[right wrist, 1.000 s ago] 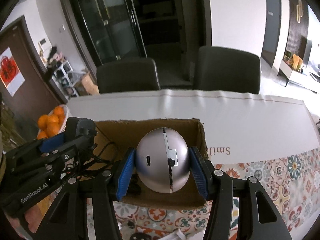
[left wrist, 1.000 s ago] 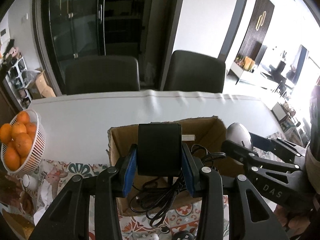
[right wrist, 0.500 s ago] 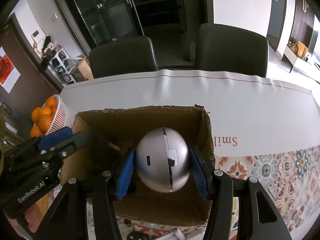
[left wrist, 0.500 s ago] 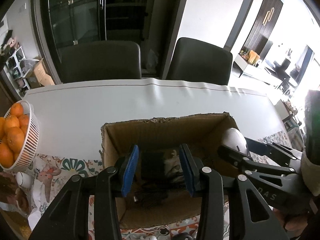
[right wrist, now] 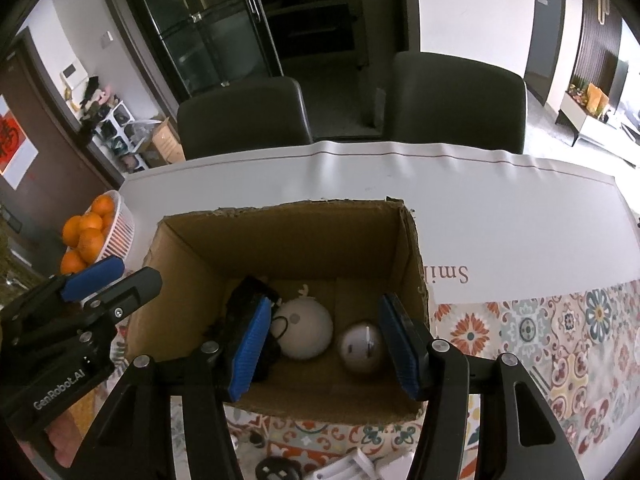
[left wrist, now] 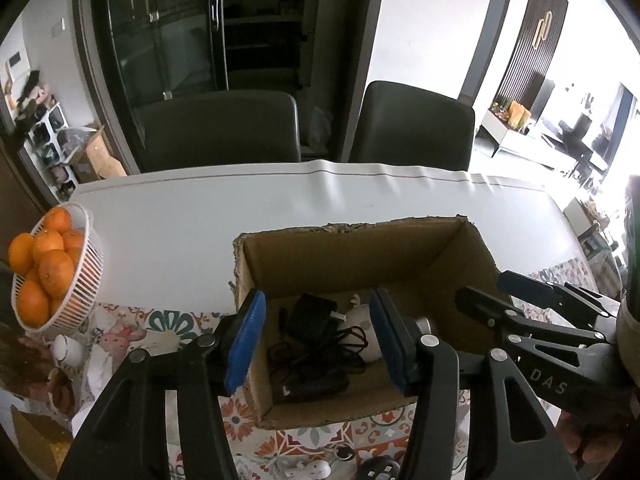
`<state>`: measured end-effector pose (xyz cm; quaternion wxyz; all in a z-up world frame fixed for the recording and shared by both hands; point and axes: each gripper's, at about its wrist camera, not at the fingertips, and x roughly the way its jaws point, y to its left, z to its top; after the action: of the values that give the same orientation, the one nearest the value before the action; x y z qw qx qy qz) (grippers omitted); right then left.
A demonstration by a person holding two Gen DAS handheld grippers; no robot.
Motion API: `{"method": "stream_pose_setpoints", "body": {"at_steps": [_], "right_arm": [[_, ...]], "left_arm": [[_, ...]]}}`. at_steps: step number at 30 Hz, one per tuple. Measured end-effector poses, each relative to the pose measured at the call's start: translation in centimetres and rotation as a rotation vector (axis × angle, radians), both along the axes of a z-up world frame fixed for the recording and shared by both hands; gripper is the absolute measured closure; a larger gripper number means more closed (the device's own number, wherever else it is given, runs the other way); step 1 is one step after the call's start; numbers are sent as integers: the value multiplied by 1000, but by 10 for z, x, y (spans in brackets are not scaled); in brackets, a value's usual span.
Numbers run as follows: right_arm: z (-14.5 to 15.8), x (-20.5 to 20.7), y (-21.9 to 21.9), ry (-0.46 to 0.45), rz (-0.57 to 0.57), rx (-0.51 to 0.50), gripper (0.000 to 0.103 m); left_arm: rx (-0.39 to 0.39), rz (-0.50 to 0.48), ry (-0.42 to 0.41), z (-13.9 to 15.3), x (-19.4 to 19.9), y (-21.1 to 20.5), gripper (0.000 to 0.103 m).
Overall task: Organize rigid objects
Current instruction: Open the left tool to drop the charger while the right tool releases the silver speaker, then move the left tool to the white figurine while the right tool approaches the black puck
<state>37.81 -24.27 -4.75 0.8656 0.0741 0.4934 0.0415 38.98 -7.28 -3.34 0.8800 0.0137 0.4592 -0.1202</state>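
An open cardboard box (left wrist: 352, 248) (right wrist: 280, 240) stands on the table. Inside lie a black power adapter with its tangled cable (left wrist: 316, 344) (right wrist: 248, 304), a white round device (right wrist: 306, 328) (left wrist: 362, 320) and a silver ball-shaped device (right wrist: 362, 346). My left gripper (left wrist: 318, 340) is open and empty above the box's left part. My right gripper (right wrist: 324, 340) is open and empty above the box's right part; it also shows at the right of the left wrist view (left wrist: 520, 300).
A white basket of oranges (left wrist: 52, 272) (right wrist: 94, 232) stands at the table's left. Two dark chairs (left wrist: 224, 128) (left wrist: 412, 124) stand behind the table. Small items lie on the patterned cloth (right wrist: 540, 336) in front of the box.
Both grippers have opened. The black adapter dropped from the left gripper and the silver ball from the right gripper into the box. Both grippers now look down into it.
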Motion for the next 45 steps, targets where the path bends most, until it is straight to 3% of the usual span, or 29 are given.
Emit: {"method": "stream_pose_setpoints", "body": {"at_steps": [11,18,28,45], "right_arm": [[27,-43,5,-104,-30,-37,45],[39,-70,13,-151,-27,-58,44],[29,-100,28,-125,25,-25,44],[-17,-125,44,-5,100,-6,44]], "left_arm": [[37,11,-118,28,-48,12,45],[16,10,-120,33,-73,22,43],[27,55,-126,24,-110,37,39],[7,121,6,-28,-142,53,39]]}}
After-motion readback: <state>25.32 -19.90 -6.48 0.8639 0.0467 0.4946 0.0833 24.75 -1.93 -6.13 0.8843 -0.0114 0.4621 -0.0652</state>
